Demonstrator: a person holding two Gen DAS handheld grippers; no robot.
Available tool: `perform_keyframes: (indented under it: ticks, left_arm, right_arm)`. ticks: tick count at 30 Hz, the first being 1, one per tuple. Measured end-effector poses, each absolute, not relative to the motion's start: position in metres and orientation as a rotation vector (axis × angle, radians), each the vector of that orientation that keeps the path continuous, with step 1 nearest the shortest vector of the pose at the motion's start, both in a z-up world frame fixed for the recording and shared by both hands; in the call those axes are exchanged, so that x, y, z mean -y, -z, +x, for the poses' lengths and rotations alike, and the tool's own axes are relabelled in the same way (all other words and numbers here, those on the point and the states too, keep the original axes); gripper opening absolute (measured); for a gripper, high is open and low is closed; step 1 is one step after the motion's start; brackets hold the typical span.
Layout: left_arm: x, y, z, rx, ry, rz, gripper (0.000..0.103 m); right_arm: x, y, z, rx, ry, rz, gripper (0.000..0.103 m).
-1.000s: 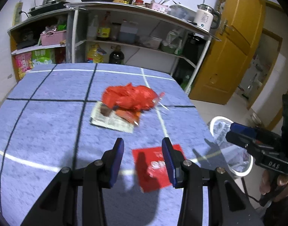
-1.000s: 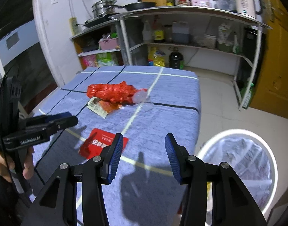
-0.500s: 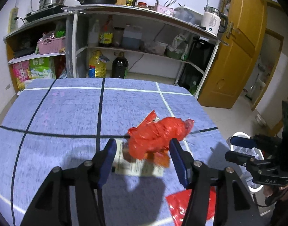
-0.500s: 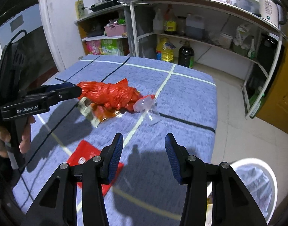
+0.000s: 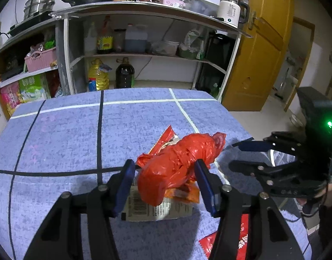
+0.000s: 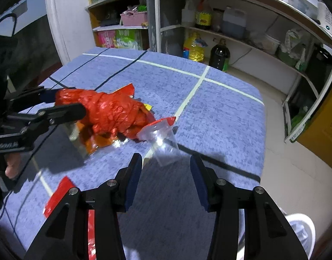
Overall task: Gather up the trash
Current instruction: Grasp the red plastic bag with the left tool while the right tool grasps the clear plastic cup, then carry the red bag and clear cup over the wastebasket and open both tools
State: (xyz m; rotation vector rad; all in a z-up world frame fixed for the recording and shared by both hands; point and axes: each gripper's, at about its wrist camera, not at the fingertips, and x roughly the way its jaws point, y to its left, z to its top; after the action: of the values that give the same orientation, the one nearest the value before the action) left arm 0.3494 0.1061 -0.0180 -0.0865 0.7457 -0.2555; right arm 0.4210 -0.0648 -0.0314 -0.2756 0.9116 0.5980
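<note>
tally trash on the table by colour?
Red: 2, bag and flat packet
Orange: 1, wrapper
White: 1, printed wrapper
Clear: 1, cup
Total: 5

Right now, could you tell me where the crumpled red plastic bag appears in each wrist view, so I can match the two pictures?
Left wrist view: the red plastic bag sits low at centre, between the left tool's blue pads.
Right wrist view: it lies left of centre, beside the left tool, above the right tool.
Shared landmark: the dark bottle on the floor beyond the table.
</note>
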Motion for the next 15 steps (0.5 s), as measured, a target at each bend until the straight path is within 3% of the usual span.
perform_keyframes:
  ticks: [10, 11, 12, 15]
  left_arm:
    - [-0.11, 0.02, 0.338, -0.739, 0.279, -0.083, 0.029]
    - [-0.11, 0.019, 0.337, -0.736, 0.278, -0.081, 0.027]
    - [-0.111, 0.018, 0.335, -0.733, 0.278, -0.081, 0.024]
    - [-0.11, 0.016, 0.33, -0.727, 0.277, -0.081, 0.022]
  right_arm:
    - [0.042, 0.049, 0.435, -0.941, -0.616, -0.295, 0.046]
    - [0.04, 0.05, 0.434, -0.946, -0.617, -0.291, 0.042]
    - [0.04, 0.049, 0.434, -0.948, -0.622, -0.274, 0.032]
    - [0.044, 0.047, 0.432, -0.945, -0.609, -0.246, 0.028]
